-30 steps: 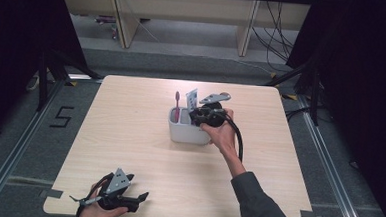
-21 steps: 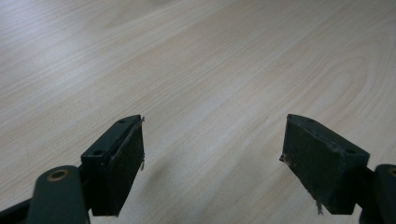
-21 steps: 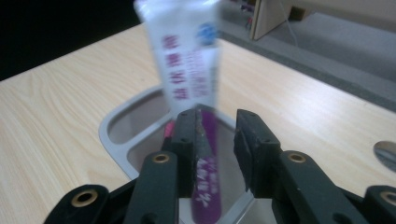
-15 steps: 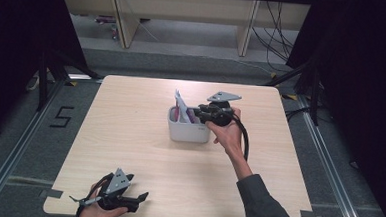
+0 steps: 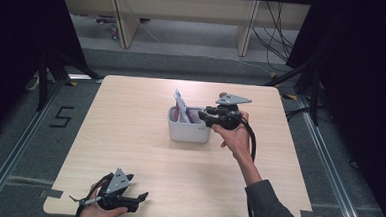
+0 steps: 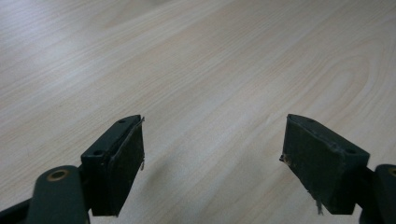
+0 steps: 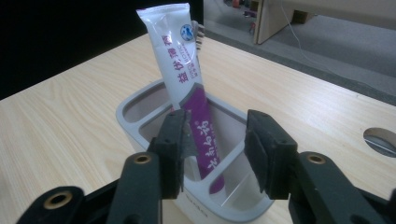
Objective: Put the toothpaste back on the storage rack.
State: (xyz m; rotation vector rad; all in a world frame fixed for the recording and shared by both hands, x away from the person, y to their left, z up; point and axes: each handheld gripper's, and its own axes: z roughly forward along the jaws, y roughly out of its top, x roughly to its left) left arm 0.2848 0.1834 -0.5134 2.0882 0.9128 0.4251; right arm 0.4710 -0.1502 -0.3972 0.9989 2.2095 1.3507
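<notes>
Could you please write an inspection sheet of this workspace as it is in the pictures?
Surface: light wooden table, round hole near its far right edge.
Job's things: white and purple tube standing tilted in a compartment of the grey holder.
Clutter: nothing seen.
Grippers: right gripper just at the holder's right side, its jaws have just been opening, nothing pressed between its fingers; left gripper open above bare table at the near left corner.
Cables: black cable hanging from the right gripper; loose cables on the floor behind.
Surroundings: grey floor, wooden furniture legs behind, black curtains at both sides.
</notes>
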